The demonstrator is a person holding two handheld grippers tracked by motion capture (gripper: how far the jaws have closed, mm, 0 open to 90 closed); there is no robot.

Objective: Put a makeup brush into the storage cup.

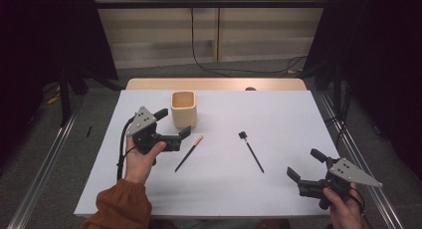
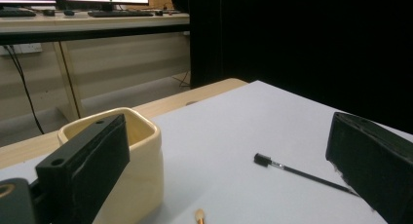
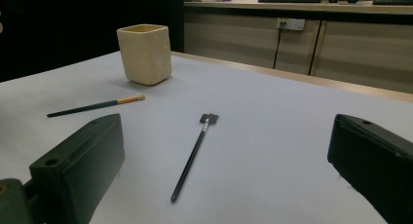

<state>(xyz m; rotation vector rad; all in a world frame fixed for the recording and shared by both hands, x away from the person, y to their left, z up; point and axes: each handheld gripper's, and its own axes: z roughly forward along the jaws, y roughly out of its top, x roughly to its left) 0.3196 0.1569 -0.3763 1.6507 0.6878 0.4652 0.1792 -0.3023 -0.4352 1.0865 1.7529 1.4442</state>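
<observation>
A cream cup (image 1: 183, 109) stands upright toward the far left of the white table (image 1: 278, 114); the left gripper (image 1: 171, 124) sits just beside it, jaws spread wide with nothing between them (one jaw near the cup's wall, contact not clear); an orange-tipped brush (image 1: 188, 153) lies flat just right of it; a black brush (image 1: 251, 151) lies well apart at centre; the right gripper (image 1: 305, 165), near the front right corner, is likewise wide open and empty.
</observation>
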